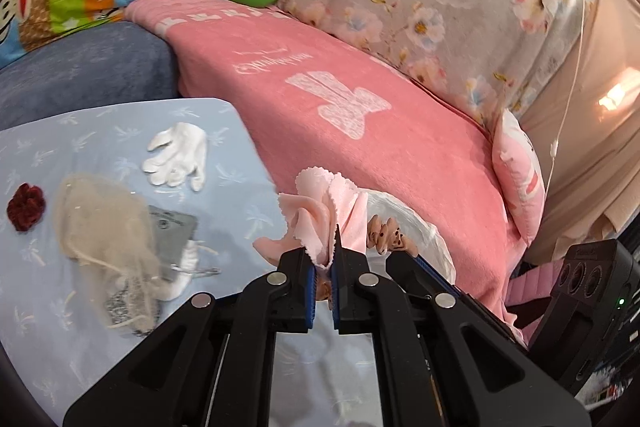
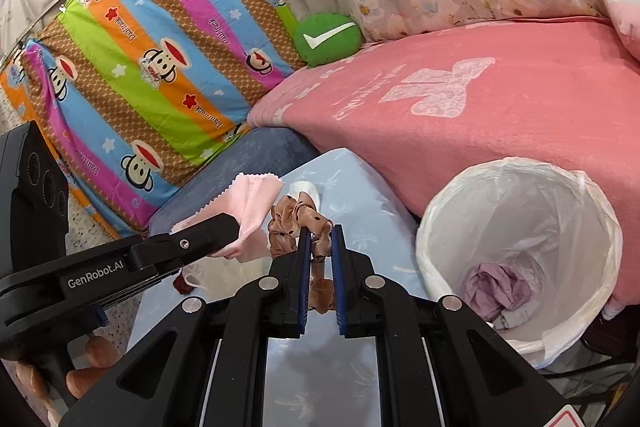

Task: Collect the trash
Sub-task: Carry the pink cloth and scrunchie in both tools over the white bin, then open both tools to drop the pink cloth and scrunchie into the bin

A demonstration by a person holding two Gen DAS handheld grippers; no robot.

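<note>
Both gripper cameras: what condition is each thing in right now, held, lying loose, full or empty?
Left gripper: shut on pink cloth.
Right gripper: shut on brown scrunchie.
Bin: open, bag-lined, some crumpled trash at its bottom.
White glove: lying flat, untouched.
Dark red scrunchie: lying loose.
Mesh pouch: lying over other items.

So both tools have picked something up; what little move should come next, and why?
Probably carry the right tool across until it is above the white-lined bin, then let go. It is shut on a brown spotted scrunchie, the bin stands open just to its side and already holds crumpled scraps. The left tool, gripping a pink cloth, could follow.
</note>
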